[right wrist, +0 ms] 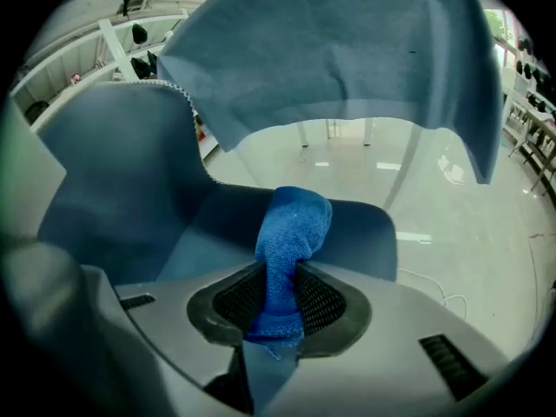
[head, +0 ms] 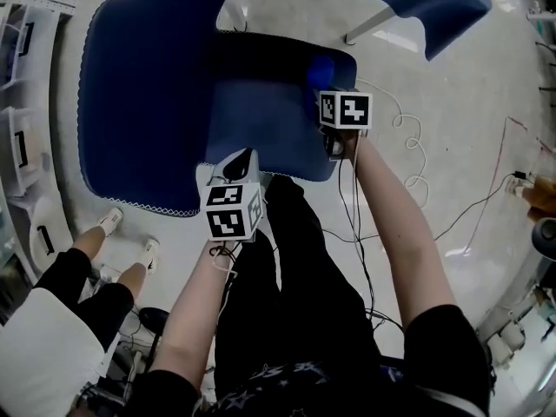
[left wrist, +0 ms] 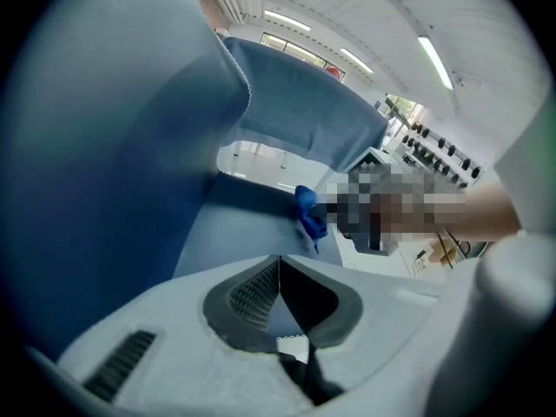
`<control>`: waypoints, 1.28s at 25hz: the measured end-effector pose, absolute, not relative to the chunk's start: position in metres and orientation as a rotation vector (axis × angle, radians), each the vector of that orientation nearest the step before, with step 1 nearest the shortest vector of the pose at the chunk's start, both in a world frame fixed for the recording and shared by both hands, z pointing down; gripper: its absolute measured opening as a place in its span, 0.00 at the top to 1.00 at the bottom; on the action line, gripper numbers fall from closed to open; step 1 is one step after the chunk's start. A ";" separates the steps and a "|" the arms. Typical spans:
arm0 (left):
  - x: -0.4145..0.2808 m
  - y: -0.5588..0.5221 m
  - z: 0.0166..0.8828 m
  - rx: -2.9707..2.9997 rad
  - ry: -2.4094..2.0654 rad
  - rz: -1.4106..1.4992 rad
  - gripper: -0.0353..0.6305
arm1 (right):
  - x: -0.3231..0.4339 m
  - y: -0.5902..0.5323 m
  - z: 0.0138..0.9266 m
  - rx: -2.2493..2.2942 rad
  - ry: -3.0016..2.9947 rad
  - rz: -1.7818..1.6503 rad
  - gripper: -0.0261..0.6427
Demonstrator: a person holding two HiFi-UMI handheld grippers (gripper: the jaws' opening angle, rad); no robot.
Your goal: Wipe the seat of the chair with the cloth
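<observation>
The blue chair's seat [head: 261,115] lies in the middle of the head view, with its curved side and backrest [head: 139,94] to the left. My right gripper [head: 327,89] hovers over the seat's right part, shut on a bright blue cloth [right wrist: 291,233] that sticks up in a bunch between the jaws. The cloth [head: 320,70] hangs just over the seat. My left gripper [head: 242,158] is at the seat's near edge, its jaws shut with nothing between them. From the left gripper view the cloth [left wrist: 307,212] shows beyond the seat [left wrist: 243,228].
A second person stands to the left, white shoes [head: 113,224] on the floor beside the chair. Thin cables [head: 408,146] trail over the pale floor at right. White shelving [head: 22,146] runs down the left edge. A chair leg [head: 369,24] shows at top.
</observation>
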State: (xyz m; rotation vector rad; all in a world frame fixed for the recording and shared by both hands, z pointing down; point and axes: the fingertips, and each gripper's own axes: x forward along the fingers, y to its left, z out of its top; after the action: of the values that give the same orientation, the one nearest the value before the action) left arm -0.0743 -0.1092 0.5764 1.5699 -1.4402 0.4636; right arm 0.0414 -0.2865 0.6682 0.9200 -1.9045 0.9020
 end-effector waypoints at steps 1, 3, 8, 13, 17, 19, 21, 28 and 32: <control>-0.077 -0.105 0.577 1.556 -1.447 0.460 0.92 | 0.024 -0.282 0.668 0.885 -1.924 0.901 0.81; -0.083 -0.098 0.578 1.528 -1.460 0.446 0.92 | -0.012 -0.272 0.667 0.808 -1.964 0.890 0.81; -0.096 -0.088 0.580 1.458 -1.499 0.403 0.92 | -0.093 -0.245 0.666 0.573 -2.057 0.847 0.81; -0.101 -0.075 0.583 1.397 -1.531 0.373 0.92 | -0.145 -0.213 0.670 0.372 -2.094 0.848 0.81; -0.103 -0.070 0.587 1.373 -1.536 0.358 0.92 | -0.161 -0.195 0.682 0.317 -2.071 0.861 0.81; -0.103 -0.069 0.589 1.367 -1.533 0.358 0.92 | -0.163 -0.191 0.687 0.321 -2.059 0.843 0.81; -0.103 -0.068 0.590 1.365 -1.529 0.361 0.92 | -0.162 -0.191 0.691 0.333 -2.052 0.840 0.81; -0.100 -0.069 0.591 1.389 -1.514 0.398 0.92 | -0.131 -0.202 0.698 0.414 -2.014 0.891 0.81; -0.098 -0.072 0.588 1.415 -1.494 0.426 0.91 | -0.102 -0.212 0.700 0.486 -1.987 0.877 0.81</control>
State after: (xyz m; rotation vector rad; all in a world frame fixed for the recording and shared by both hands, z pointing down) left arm -0.0981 -0.0720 0.5875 1.4149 -1.4945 0.4263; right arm -0.1025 -0.2121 0.6997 0.4862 -1.9873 0.8768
